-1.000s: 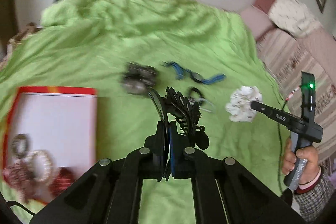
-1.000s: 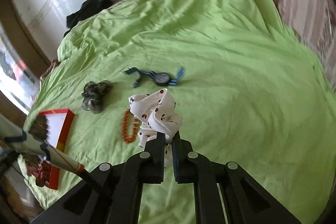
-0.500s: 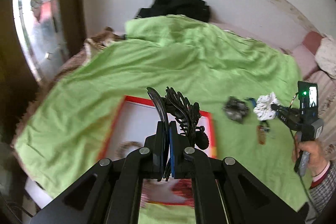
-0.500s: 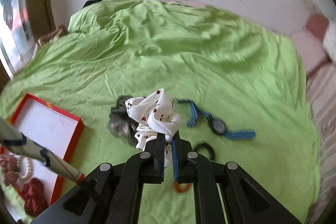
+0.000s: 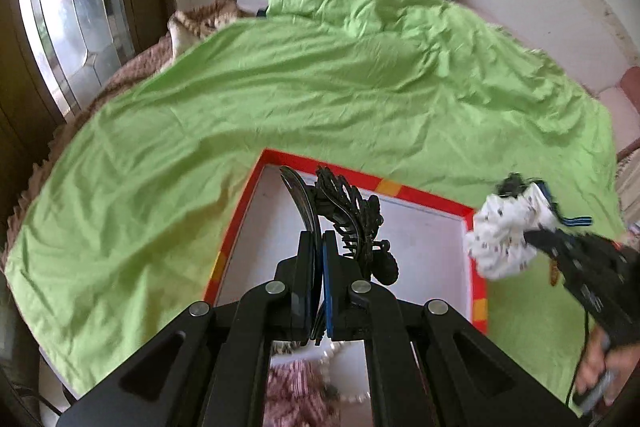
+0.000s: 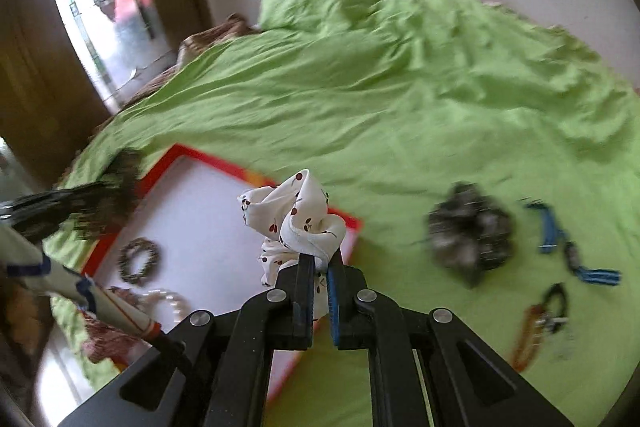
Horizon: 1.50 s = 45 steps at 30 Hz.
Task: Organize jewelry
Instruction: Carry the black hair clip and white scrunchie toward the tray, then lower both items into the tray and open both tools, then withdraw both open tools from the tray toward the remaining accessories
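We carry 2 pieces toward the red-rimmed white tray point(image 5: 424, 195) lying on the green bedsheet point(image 5: 320, 99). Our left gripper point(image 5: 318, 247) is clamped tight on the black ornate hair claw point(image 5: 352, 215) above the tray; our right gripper point(image 6: 320, 263) pinches the white cherry-print scrunchie point(image 6: 296, 223) over the tray's edge, both ready for dropping in.

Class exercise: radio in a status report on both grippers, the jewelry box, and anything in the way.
Left gripper shut on hair claw, right gripper shut on scrunchie. Both over box. Nothing in the way.
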Each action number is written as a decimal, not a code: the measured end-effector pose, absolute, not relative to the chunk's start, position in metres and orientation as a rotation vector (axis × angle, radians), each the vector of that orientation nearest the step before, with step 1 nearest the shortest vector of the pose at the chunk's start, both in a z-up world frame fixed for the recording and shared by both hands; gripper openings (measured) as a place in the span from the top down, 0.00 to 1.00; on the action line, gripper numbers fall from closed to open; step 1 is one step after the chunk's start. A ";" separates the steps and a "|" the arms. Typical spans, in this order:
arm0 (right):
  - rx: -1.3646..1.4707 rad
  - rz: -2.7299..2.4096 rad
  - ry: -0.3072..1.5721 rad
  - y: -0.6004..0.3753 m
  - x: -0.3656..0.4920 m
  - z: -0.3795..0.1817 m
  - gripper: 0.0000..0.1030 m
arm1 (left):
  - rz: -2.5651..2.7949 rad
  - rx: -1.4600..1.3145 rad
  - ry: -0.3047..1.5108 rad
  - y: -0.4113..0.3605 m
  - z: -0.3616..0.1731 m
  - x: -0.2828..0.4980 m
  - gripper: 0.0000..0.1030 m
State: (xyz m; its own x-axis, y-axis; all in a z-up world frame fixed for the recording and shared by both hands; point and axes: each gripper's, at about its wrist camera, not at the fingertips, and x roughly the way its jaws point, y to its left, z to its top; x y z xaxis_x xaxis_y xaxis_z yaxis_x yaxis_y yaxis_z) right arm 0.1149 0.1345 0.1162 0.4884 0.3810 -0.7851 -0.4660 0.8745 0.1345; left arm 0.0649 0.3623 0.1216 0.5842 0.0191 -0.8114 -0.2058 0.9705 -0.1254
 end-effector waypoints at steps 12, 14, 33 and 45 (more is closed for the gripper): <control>-0.063 0.531 1.029 0.157 0.137 0.062 0.92 | 0.200 -0.265 1.013 0.390 0.069 0.108 0.96; -0.058 0.526 1.029 0.156 0.139 0.060 0.90 | 0.202 -0.275 1.001 0.392 0.070 0.107 0.96; 0.007 0.496 0.939 0.094 0.089 0.106 0.50 | 0.243 -0.257 0.825 0.352 0.146 0.016 0.46; -0.015 0.348 0.959 -0.039 -0.004 0.082 0.49 | 0.149 -0.150 0.807 0.242 0.159 -0.062 0.37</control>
State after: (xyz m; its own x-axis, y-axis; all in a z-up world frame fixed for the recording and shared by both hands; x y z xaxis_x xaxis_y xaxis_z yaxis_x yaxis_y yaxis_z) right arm -0.0040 -0.0392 0.0821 0.5230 0.2841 -0.8036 -0.2969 0.9445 0.1407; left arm -0.0622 0.2423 0.1586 0.6823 0.0752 -0.7272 -0.1893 0.9790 -0.0763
